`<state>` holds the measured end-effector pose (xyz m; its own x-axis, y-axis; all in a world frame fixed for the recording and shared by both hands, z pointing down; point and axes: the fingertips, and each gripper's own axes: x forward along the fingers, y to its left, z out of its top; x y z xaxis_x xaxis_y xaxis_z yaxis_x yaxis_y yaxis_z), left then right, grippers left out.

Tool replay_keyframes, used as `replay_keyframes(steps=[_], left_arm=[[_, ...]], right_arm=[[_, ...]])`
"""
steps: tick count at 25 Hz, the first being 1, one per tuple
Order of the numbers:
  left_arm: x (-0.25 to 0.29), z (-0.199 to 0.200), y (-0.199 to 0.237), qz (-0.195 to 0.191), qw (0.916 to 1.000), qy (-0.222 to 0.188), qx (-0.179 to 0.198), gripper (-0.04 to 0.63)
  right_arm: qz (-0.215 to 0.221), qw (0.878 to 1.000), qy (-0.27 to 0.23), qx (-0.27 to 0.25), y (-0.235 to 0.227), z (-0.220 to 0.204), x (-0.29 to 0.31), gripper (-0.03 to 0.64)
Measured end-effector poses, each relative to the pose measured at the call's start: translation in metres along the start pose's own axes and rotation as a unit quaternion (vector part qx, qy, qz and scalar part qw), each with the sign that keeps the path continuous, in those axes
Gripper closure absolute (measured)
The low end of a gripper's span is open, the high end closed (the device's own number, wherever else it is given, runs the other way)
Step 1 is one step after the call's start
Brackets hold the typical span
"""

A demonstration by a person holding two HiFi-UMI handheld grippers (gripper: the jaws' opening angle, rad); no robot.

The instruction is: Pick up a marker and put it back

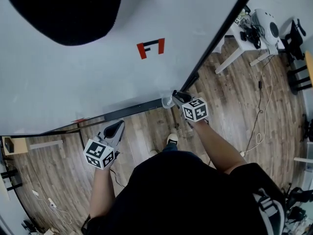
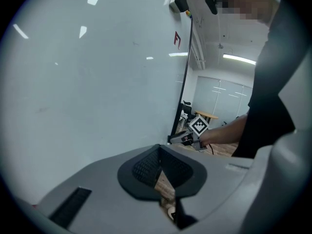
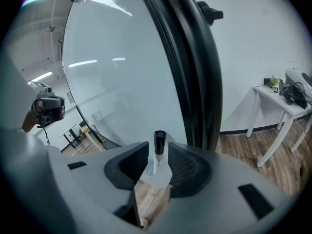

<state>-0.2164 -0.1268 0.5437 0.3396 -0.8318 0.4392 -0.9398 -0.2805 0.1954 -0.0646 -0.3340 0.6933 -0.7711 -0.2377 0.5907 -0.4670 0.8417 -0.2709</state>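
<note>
The marker (image 3: 159,141) stands upright between the right gripper's (image 3: 158,155) spread jaws, unpinched, just beside the whiteboard's (image 3: 122,82) black edge.

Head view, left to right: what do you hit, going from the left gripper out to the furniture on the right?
left gripper → red mark → right gripper → white table

One marker (image 3: 159,147), one whiteboard (image 1: 98,77), two claws (image 1: 116,128) (image 1: 179,97), one table (image 3: 274,96).
</note>
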Motion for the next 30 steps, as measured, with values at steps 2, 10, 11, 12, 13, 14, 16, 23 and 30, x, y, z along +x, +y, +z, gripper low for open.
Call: replay_keyframes(steps=[2,10,11,12,13,14,16,23,30], left_arm=[[-0.001,-0.002,-0.001,-0.002,1.0,0.003,-0.002,0.583],[-0.003,-0.008,-0.002,-0.001,0.9999,0.009,-0.012,0.583],[-0.003,-0.008,-0.002,0.0,0.9999,0.009,-0.013,0.583],[-0.003,-0.009,-0.001,0.0,0.9999,0.009,-0.014,0.583],[-0.003,-0.01,-0.001,0.001,0.9998,0.009,-0.016,0.583],[-0.003,-0.012,0.0,0.001,0.9998,0.009,-0.017,0.583],[-0.002,-0.014,0.001,0.001,0.9998,0.01,-0.02,0.583],[-0.003,-0.014,-0.002,-0.005,0.9997,0.01,-0.021,0.583],[-0.004,-0.014,-0.007,-0.014,0.9997,0.01,-0.019,0.583]], right_arm=[[0.002,1.0,0.002,0.001,0.0,-0.002,0.003,0.497],[0.002,1.0,0.003,-0.004,0.0,-0.001,0.011,0.515],[0.001,1.0,0.002,-0.005,-0.001,0.0,0.012,0.517],[0.0,1.0,0.001,-0.005,-0.001,0.001,0.013,0.518],[0.0,1.0,0.0,-0.006,-0.002,0.001,0.013,0.523],[-0.001,1.0,0.0,-0.006,-0.002,0.001,0.014,0.526],[-0.002,1.0,-0.001,-0.006,-0.002,0.001,0.014,0.532],[0.001,1.0,-0.007,-0.009,0.001,0.005,0.013,0.552],[-0.006,1.0,-0.017,-0.018,0.003,0.012,0.005,0.554]])
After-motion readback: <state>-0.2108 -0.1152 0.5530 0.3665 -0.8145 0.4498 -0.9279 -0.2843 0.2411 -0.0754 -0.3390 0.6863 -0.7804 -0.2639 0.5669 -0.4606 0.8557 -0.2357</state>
